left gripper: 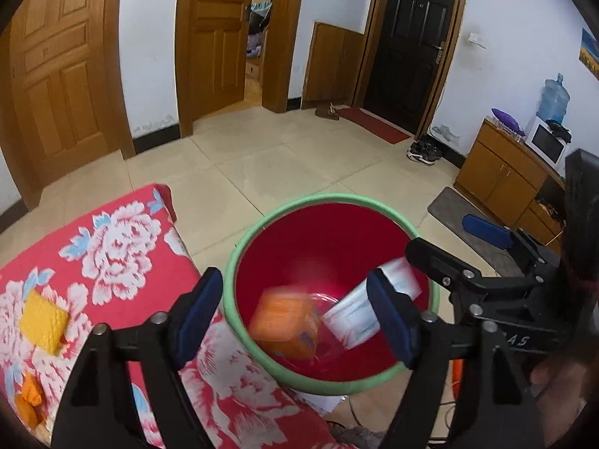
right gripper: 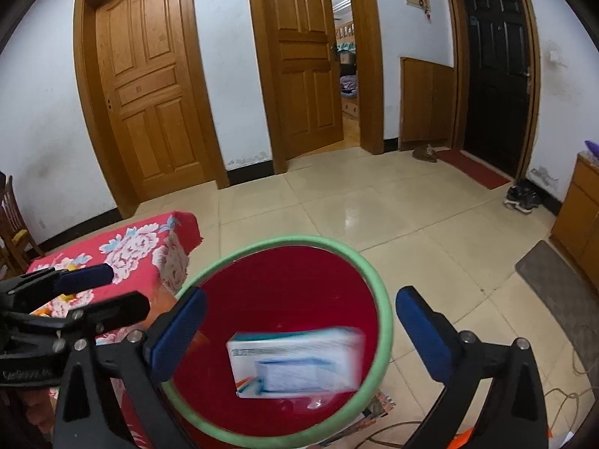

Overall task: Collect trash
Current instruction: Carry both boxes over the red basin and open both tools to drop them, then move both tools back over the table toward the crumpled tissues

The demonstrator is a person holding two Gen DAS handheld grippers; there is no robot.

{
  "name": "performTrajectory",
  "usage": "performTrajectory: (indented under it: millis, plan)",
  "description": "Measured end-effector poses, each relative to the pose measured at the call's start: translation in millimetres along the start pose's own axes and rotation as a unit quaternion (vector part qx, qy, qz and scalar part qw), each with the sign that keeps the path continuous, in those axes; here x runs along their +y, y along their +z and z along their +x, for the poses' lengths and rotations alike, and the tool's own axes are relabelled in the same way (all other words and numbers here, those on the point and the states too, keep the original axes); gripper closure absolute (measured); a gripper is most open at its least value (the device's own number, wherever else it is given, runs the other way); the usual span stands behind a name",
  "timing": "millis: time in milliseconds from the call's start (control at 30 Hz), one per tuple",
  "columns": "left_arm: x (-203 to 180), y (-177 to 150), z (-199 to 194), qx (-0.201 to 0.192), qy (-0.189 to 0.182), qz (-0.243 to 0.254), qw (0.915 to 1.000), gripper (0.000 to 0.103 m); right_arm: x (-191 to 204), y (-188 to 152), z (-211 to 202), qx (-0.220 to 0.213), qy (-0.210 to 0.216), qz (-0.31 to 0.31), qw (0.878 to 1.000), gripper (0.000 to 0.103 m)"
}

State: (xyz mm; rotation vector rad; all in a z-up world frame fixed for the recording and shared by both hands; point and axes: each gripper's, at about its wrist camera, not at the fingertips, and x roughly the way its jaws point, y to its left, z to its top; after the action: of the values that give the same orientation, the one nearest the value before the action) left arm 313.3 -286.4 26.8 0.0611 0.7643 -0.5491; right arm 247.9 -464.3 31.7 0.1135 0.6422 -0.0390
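A: Well, count it off for me. How many bins?

B: One, a red bucket with a green rim [left gripper: 239, 247], standing on the tiled floor just ahead of and below both grippers, hard against the corner of the table with the red floral cloth [left gripper: 123, 247].

A: And inside it?

B: Two boxes show in the left wrist view: an orange box [left gripper: 284, 321] and a white-and-blue box [left gripper: 352, 318], both blurred, side by side with a bit of clear plastic wrap [left gripper: 322, 299] between them. The right wrist view shows only the white-and-blue box [right gripper: 295, 363], directly below the gap between the right gripper's fingers.

A: The left gripper [left gripper: 299, 314]?

B: Its jaws stand well apart with nothing pinched; neither pad touches a box. The orange box lies beneath the gap, toward its left finger, and the white-and-blue one sits by its right finger.

A: The right gripper [right gripper: 299, 329]?

B: Spread very wide, holding nothing, fingers straddling the bucket's mouth. Its pads are clear of the box.

A: Anything left on the table?

B: To the left of the left gripper lies one yellow quilted pad [left gripper: 43, 321], and nearer the lower edge two small orange pieces [left gripper: 28, 396], too small to name.
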Motion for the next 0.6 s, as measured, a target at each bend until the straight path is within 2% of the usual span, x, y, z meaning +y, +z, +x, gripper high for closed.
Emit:
performTrajectory:
  millis: [67,333,600]
  plan:
    - [-0.2,-0.2,-1.2,0.000,0.002,0.004,1.0000,0.024,1.6,0.7,1.6,0.002,0.007,-0.001,1.000,0.000]
    - [4.8,-2.2,-11.5,0.000,0.012,-0.008,0.9999,0.024,15.6,1.2,-3.7,0.008,-0.015,-0.020,1.000,0.000]
    - [10.6,-19.1,-35.4,0.016,0.020,-0.027,0.9993,0.024,28.5,-9.5,-25.0,0.013,-0.008,-0.027,1.000,0.001]
